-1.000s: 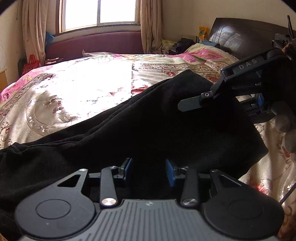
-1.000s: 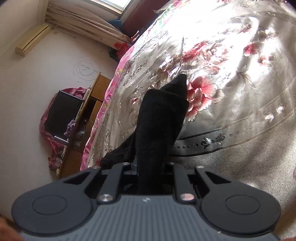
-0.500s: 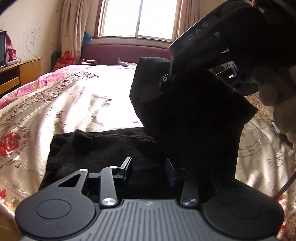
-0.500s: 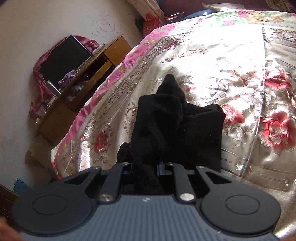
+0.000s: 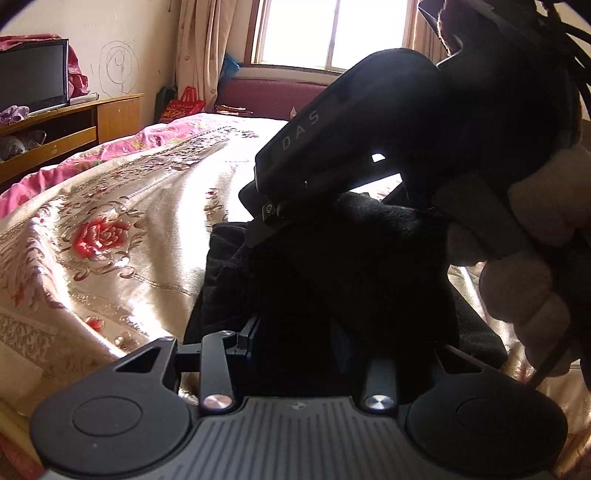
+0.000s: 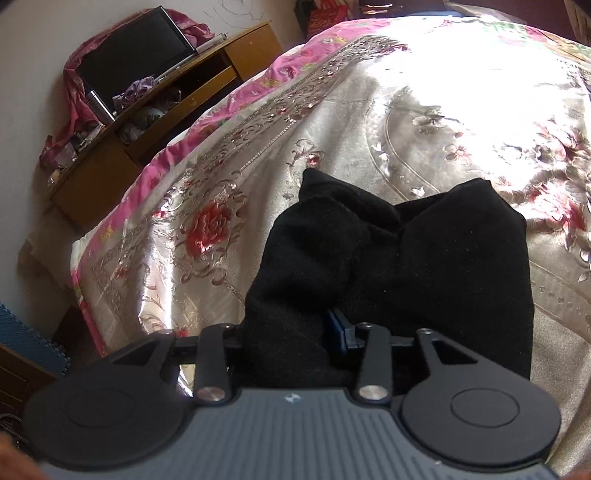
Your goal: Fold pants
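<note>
Between the right gripper's (image 6: 291, 332) fingers lies a thick fold of the black pants (image 6: 424, 266); its jaws have just been opening, and the blue pad (image 6: 338, 330) on the right-hand side now stands bare and clear of the cloth, so the fold sits loose in the gap rather than pinched. From the left wrist view the same tool fills the upper right, a pale-gloved hand (image 5: 517, 266) wrapped round its handle, its nose tilted down onto the top of the garment. Low in that view the left gripper (image 5: 295, 341) stands partly apart, with dark cloth filling the space between its fingers; only its left blue pad (image 5: 254, 338) shows, the other side is lost in shadow, and whether the pads press on the cloth cannot be told. The pants sit as a bunched, folded heap near the edge of the bed, on a shiny cream bedspread (image 6: 207, 206) with red roses and a pink border. Beyond the bed stand a wooden cabinet (image 6: 155, 122) bearing a dark screen (image 6: 129, 55), and, in the left view, a bright curtained window (image 5: 332, 33).
</note>
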